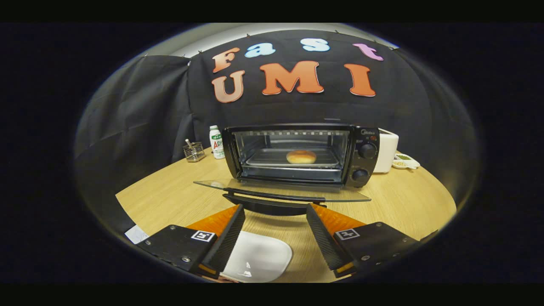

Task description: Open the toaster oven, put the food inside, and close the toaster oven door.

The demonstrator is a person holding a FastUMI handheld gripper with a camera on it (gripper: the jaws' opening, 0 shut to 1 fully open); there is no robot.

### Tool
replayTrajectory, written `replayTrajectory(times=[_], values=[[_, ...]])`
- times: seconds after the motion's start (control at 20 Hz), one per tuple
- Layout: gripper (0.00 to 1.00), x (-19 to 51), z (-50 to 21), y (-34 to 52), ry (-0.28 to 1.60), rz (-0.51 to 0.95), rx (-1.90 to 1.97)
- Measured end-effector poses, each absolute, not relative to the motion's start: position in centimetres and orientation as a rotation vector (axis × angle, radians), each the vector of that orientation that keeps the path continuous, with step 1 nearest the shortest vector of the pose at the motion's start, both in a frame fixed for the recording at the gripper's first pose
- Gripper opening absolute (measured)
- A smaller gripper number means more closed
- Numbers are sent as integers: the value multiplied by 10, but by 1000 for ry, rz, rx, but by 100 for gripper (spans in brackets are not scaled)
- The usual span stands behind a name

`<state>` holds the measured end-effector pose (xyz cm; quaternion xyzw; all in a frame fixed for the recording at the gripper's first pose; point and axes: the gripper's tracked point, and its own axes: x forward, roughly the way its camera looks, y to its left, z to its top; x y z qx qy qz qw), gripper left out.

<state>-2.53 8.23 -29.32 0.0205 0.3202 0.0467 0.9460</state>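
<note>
The hand-held gripper [275,212] is seen spread and empty at lower centre, the dark curved door handle [272,205] just ahead of its fingertips. The black toaster oven's glass door [280,191] is lowered flat; it is judged rigid, hinged and smooth, best taken by that handle. The round golden bun [301,157], likely soft and light, rests on the metal tray [263,159] at frame centre, beyond the fingers.

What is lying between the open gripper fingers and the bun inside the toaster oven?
In the gripper view, the lowered glass door with its handle lies between the open gripper and the bun.
</note>
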Motion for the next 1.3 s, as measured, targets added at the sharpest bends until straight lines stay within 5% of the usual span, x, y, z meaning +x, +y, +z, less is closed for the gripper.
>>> replayTrajectory(times=[1.3], values=[[87,121,-281,64,508,-15,27]])
